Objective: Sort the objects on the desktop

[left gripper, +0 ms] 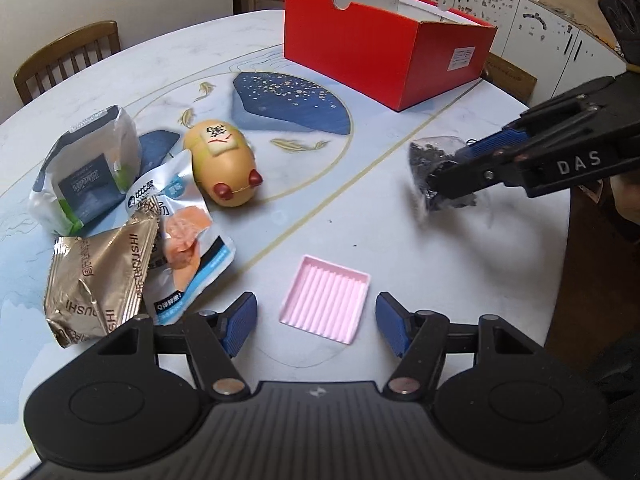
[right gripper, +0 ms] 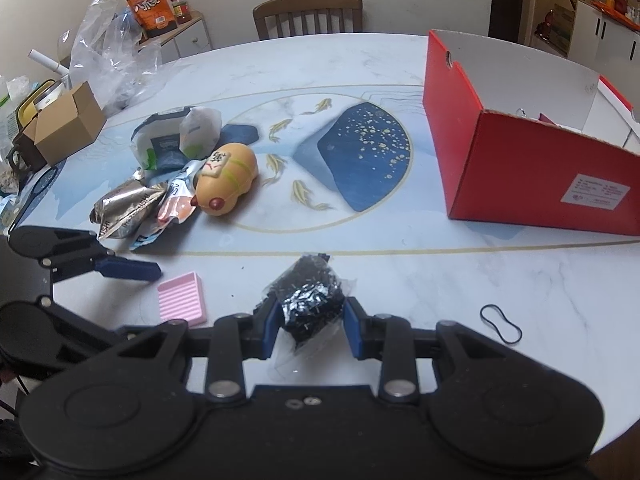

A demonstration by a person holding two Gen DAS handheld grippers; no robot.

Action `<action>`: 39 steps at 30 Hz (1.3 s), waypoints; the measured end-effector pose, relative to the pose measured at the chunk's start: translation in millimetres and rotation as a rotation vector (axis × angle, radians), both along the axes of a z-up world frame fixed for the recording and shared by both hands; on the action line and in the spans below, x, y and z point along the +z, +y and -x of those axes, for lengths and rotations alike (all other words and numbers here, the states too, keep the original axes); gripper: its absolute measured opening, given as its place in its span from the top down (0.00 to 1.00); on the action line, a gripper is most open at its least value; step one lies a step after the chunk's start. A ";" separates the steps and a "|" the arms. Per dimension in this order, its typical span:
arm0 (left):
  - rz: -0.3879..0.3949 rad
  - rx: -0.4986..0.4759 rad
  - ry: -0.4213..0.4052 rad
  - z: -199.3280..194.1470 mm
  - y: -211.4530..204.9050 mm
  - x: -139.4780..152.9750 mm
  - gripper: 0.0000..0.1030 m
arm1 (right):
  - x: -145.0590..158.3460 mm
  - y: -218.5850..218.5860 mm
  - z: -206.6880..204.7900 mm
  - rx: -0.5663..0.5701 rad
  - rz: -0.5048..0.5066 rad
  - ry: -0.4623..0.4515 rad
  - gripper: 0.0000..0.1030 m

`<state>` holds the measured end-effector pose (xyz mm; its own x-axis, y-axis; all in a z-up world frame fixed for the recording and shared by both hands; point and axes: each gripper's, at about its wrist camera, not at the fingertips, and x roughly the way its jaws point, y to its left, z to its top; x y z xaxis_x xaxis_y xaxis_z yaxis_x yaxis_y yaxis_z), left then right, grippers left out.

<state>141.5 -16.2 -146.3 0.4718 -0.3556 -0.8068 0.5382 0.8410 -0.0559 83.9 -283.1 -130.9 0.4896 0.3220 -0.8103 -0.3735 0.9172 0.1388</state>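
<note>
Right, we start with the bench (left gripper: pixel 460 248): pale marble-look top with a blue-and-gold fish pattern in the middle. Red box (left gripper: pixel 384 56) sits open at the far side, well apart from everything else. Left of the pattern we have a cluster: white-and-green pouch (left gripper: pixel 86 168) at the back, tan mouse-shaped toy (left gripper: pixel 224 168) beside it, gold foil packet (left gripper: pixel 100 280) and a white-and-blue snack packet (left gripper: pixel 188 240) overlapping in front. Pink ridged tray (left gripper: pixel 326 305) lies flat near the front edge, on its own. Our left tongs (left gripper: pixel 316 322) sit spread, one pad either side of the tray's near end, not pressing it; whether the pads touch the bench we can't tell. Our right tongs (right gripper: pixel 310 326) are pinching a clear bag of small black bits (right gripper: pixel 314 300), blue pads pressed into its near end, the far end of the bag down at the bench. Thin black rubber band (right gripper: pixel 501 325) lies loose on the bench just right of the right tongs.
</note>
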 end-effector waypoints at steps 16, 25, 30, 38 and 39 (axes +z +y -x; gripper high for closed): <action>0.033 0.002 -0.067 -1.0 -18.4 19.5 0.59 | 9.5 -7.1 -1.9 -0.005 -0.005 -0.018 0.68; 0.090 0.005 -0.134 -18.4 -46.9 60.8 0.59 | 42.3 -27.2 -16.6 -0.010 -0.007 -0.085 0.68; 0.109 0.005 -0.179 -35.8 -71.3 83.6 0.59 | 64.2 -50.8 -32.6 -0.020 -0.004 -0.147 0.68; 0.110 -0.016 -0.258 -71.6 -127.1 111.9 0.59 | 86.6 -103.2 -67.3 -0.036 0.008 -0.220 0.68; 0.108 -0.018 -0.267 -76.1 -135.3 114.6 0.59 | 88.4 -110.3 -71.9 -0.037 0.009 -0.226 0.68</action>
<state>217.6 -151.5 -31.7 0.6553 -0.4429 -0.6119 0.5610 0.8278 0.0017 155.8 -393.4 -42.6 0.6705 0.2938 -0.6813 -0.3606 0.9315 0.0468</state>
